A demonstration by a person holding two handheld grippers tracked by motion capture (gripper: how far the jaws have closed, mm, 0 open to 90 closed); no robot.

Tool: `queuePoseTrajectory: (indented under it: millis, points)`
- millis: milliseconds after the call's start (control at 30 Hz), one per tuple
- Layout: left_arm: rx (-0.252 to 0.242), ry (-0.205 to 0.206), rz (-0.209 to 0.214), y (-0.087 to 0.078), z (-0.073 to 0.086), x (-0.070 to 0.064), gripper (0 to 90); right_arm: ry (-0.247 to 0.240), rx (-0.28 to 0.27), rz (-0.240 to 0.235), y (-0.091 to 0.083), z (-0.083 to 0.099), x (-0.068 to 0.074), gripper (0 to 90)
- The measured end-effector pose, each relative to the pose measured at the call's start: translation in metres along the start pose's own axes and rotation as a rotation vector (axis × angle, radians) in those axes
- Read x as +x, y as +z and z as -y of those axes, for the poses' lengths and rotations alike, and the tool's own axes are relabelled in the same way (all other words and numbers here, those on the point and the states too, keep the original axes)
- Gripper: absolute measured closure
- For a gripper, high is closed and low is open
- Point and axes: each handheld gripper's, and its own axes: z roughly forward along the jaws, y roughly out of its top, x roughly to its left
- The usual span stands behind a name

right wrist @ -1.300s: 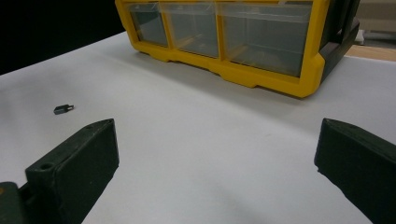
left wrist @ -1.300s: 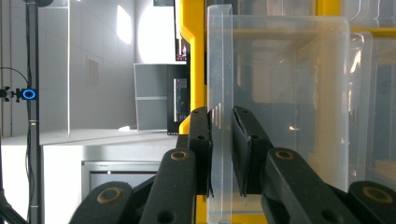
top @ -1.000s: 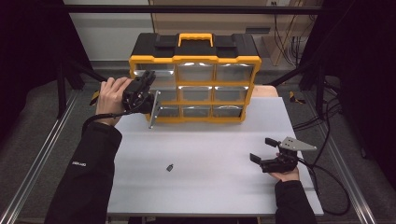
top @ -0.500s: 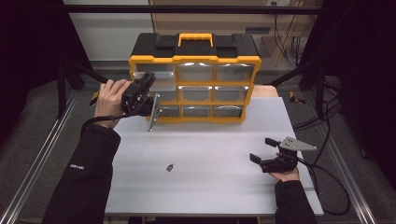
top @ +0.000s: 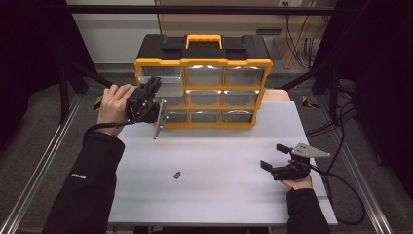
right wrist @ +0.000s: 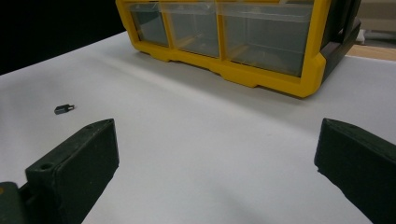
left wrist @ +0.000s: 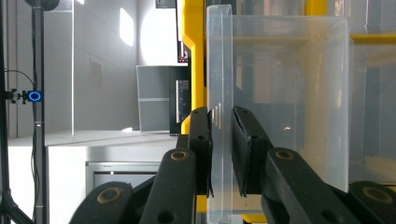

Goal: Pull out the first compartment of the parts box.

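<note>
At upper left of the high view, my left gripper (top: 157,95) is clamped on the front of a clear drawer (top: 160,88) | drawer has come a little further out of the yellow cabinet (top: 202,62) since a second ago | pulling goes well | my right gripper (top: 273,157) rests wide apart at lower right, small dark part (top: 177,174) lying on the table (top: 219,151).

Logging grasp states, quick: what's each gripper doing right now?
Left gripper: shut on the drawer front.
Right gripper: open, holding nothing, above the table.
</note>
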Motion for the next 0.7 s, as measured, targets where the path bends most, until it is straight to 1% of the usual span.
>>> queuePoseTrajectory:
  millis: [200,367,700]
  points:
    - [-0.004,0.012,-0.004,-0.004,0.0,0.0,78.7,-0.001,0.001,0.001,0.0,0.0,0.0,0.3]
    - [-0.003,0.006,-0.004,-0.006,-0.001,-0.001,78.6,-0.003,0.001,0.001,0.0,0.0,0.0,0.3]
    - [-0.009,0.017,-0.013,-0.012,-0.002,-0.002,78.6,-0.001,0.001,0.0,0.001,0.0,0.0,0.3]
